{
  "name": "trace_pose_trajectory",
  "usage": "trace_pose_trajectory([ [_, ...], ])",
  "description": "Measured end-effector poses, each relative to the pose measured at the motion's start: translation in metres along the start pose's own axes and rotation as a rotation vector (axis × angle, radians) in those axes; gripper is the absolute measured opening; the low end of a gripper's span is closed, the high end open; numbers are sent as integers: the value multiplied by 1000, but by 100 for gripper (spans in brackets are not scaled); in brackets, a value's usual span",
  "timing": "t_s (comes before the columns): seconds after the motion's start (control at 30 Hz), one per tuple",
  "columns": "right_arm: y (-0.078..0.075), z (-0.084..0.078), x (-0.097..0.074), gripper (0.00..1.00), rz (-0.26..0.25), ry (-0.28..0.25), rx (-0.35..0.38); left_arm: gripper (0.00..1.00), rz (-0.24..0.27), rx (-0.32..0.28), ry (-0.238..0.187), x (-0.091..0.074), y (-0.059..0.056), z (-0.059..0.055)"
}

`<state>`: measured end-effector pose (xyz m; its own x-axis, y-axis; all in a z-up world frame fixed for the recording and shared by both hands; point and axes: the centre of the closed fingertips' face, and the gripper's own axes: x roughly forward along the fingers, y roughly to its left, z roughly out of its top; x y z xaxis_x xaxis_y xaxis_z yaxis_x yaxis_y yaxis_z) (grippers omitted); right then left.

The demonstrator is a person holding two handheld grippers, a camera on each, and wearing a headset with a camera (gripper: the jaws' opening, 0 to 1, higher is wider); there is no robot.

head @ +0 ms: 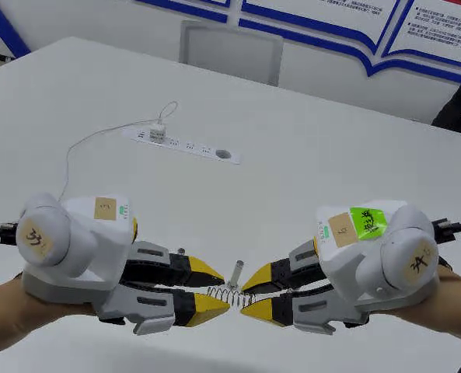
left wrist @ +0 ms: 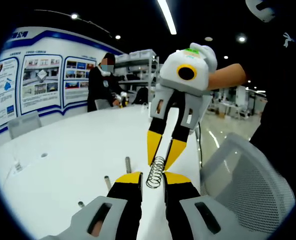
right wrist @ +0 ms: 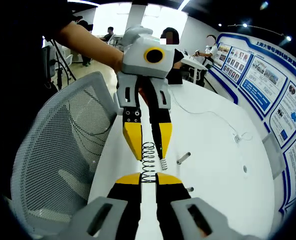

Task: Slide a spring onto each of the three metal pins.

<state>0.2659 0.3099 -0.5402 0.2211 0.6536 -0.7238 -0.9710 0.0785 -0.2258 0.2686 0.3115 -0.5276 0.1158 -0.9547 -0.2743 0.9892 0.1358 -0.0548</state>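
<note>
Handwritten stickers (head: 106,208) on both housings defy reading, and ahead of them the left tongs (head: 225,291) and right tongs (head: 243,300) each pinch an end of one spring (head: 230,296) just above the white desk (head: 292,155), a metal pin (head: 235,273) just behind, the far wall posters (head: 347,15) printed too small to read.

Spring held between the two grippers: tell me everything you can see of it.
The silver wire coil spring has open, evenly spaced turns and looks like bare metal. It lies roughly level over the white table, one end between the yellow-tipped jaws of the left gripper, the other between those of the right gripper. It is on no pin yet; a short metal pin stands behind it.
</note>
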Motion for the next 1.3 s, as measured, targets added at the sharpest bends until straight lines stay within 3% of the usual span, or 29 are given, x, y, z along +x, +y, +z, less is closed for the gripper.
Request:
trace_pose_trajectory([
  [0.17,-1,0,0,10,1,1,-5,13,-2,34,20,2,0,-3],
  [0.27,-3,-1,0,10,-4,5,-16,11,4,106,37,2,0,-5],
  [0.33,-3,-1,0,10,-7,5,-18,10,4,124,37,2,-1,-3],
  [0.67,-5,-1,-5,12,-18,-24,26,10,-8,137,27,4,-2,4],
  [0.8,-3,-6,-3,15,-12,-8,31,10,-25,149,17,4,-6,10],
  [1.13,0,2,-6,11,6,-33,47,10,-24,187,48,4,-8,3],
  [1.3,1,15,-11,11,18,-86,64,10,-13,198,66,4,-6,-1],
])
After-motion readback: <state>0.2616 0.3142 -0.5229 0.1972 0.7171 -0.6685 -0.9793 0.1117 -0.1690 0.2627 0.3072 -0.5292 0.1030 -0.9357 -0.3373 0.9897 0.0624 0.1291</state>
